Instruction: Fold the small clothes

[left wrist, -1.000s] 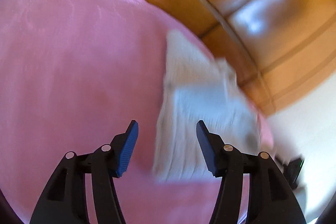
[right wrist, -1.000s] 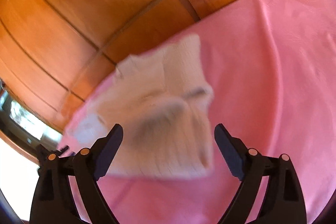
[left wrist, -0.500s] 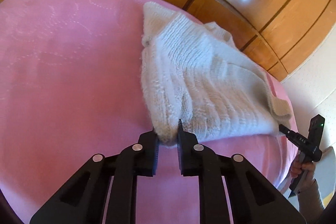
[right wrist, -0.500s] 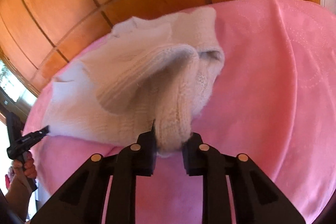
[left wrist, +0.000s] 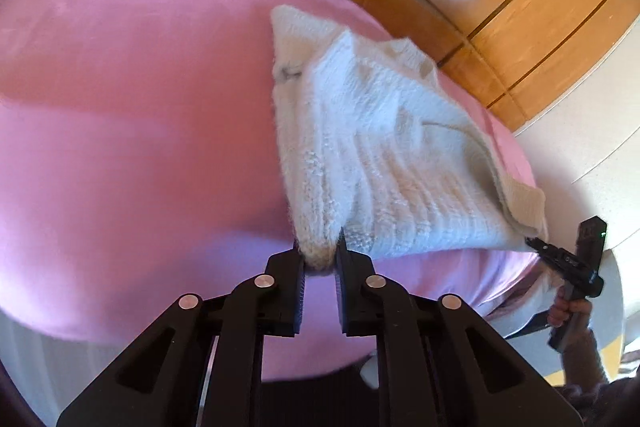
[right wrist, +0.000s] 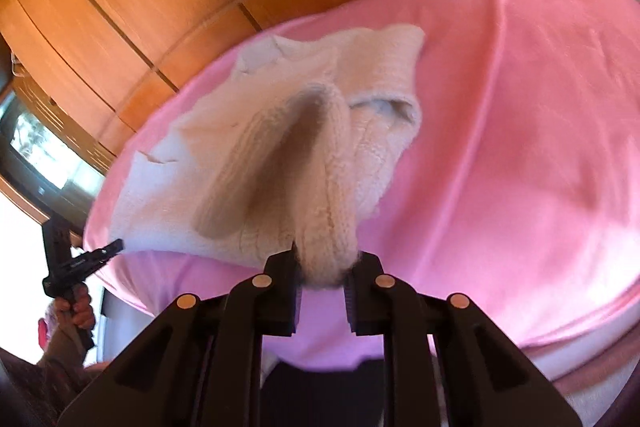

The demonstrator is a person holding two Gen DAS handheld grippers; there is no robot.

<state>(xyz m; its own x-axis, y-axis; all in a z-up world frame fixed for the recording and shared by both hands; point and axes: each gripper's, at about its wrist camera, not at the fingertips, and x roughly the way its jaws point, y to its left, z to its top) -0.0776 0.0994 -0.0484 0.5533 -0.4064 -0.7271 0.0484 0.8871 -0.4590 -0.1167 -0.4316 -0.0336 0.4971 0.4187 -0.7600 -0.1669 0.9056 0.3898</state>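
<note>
Left black two-finger gripper nipped tight on cream ribbed knit garment; right black two-finger gripper opening slightly, hem still pinched. Pink plush blanket beneath.

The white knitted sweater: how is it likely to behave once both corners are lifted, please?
The white knitted sweater will probably sag between the left tool and right tool; it already drapes. Its fuzzy knit likely grips rather than slips.

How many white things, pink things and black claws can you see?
White: 1, the knitted sweater
Pink: 1, the blanket
Black: 2, the left claw and the right claw, each pinching a corner of the sweater
Total: 4
</note>
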